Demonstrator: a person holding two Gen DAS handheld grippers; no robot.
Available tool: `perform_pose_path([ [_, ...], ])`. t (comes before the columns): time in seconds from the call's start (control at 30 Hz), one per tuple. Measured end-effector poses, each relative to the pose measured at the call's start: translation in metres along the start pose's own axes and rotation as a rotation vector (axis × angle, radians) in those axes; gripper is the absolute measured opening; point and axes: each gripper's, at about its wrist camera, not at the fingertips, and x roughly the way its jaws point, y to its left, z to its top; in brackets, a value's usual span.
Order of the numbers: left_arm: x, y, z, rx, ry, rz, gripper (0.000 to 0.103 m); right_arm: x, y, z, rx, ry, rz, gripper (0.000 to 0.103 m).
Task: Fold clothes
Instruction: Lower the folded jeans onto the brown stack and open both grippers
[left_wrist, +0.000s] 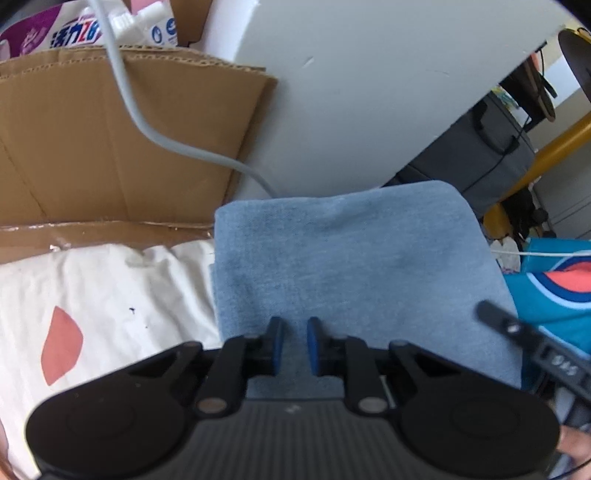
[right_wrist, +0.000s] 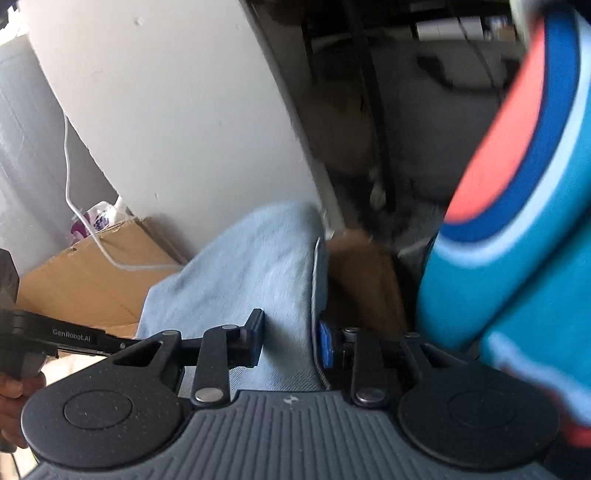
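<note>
Our left gripper (left_wrist: 294, 345) has its blue pads close together w/ a narrow gap, blue cloth seen between them; we can't tell if it's actually pinching. Our right gripper (right_wrist: 291, 341) is spread wider, its fingers straddling the edge of the folded blue garment (left_wrist: 354, 266). The garment sits in a neat folded rectangle in front of both grippers, overlapping a cream cloth w/ a coral leaf print (left_wrist: 92, 295) to its left. Behind: a cardboard box (left_wrist: 110, 136), a grey cable (left_wrist: 155, 129) & a white panel (left_wrist: 369, 92). To the right, a teal fabric w/ coral and blue stripes (right_wrist: 517, 221), blurred.
</note>
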Motion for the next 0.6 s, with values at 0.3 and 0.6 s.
perform_pose_path([
  [0.3, 0.003, -0.010, -0.001, 0.067, -0.015, 0.034, 0.016, -0.032, 0.015, -0.014, -0.066, -0.075, 0.011, 0.032],
  [0.6, 0.010, -0.012, -0.001, 0.089, -0.044, 0.034, 0.016, 0.005, -0.012, -0.071, -0.072, 0.046, -0.043, 0.023],
])
